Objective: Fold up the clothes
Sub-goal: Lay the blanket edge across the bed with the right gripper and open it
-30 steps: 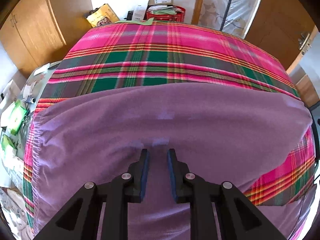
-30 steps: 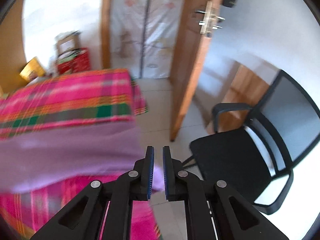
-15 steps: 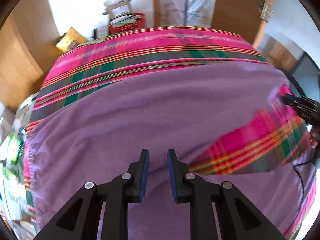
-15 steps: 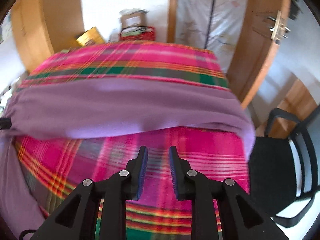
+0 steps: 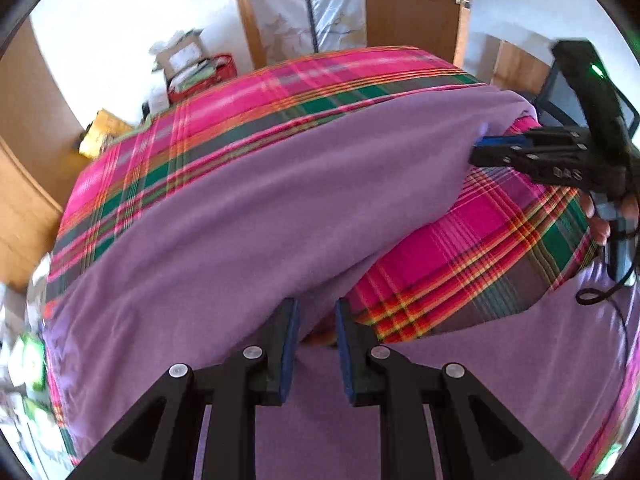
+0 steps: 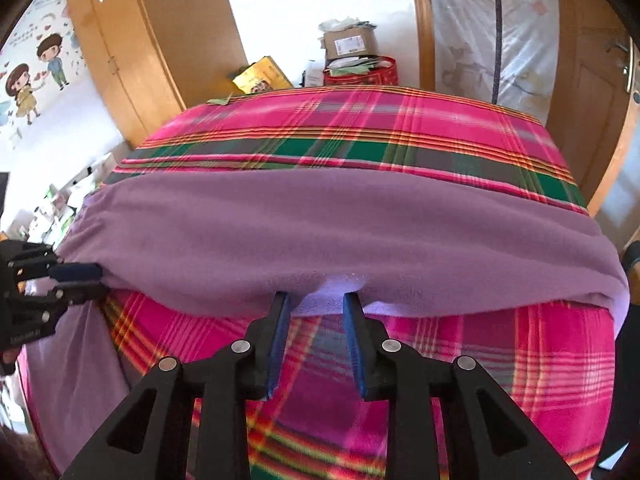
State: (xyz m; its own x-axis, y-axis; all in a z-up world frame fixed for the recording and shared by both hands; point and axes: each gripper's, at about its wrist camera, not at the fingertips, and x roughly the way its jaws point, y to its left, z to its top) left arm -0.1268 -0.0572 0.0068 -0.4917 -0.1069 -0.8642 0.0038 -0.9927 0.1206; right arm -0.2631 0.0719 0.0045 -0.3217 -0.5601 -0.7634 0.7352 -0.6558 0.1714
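Purple garment (image 5: pixel 280 200) spread broadside across a bed under a pink, green and orange plaid cover (image 6: pixel 340 128). Far edge flat on the plaid. Near edge turned back in a long fold, leaving a wedge of bare plaid between that fold and another stretch of purple nearer the cameras.

Left gripper (image 5: pixel 314 308) angled down at the fold's left end. Fingers (image 5: pixel 289 328) narrowly parted, closed on the garment's edge. Purple cloth running in between the blue pads in its own view, plaid showing just past the tips. From the right wrist view, the same gripper low at the left margin, with the cloth drawn to a point right at its tips.

Right gripper (image 6: pixel 314 300) aimed down over the bare plaid, toward the fold's right half. Fingers (image 6: pixel 354 320) spread, having just been opening. Paler underside of the garment's edge lying at the very tips and in the gap between them, pads not pressing on it. Rest of the purple beyond the tips, plaid directly beneath the finger shafts. From the left wrist view, this gripper coming in from the right, tips touching or just beside the fold's edge, a hand (image 5: pixel 600 216) wrapped round its handle.

Fold sagging a little between the two grippers, well apart from each other along it.
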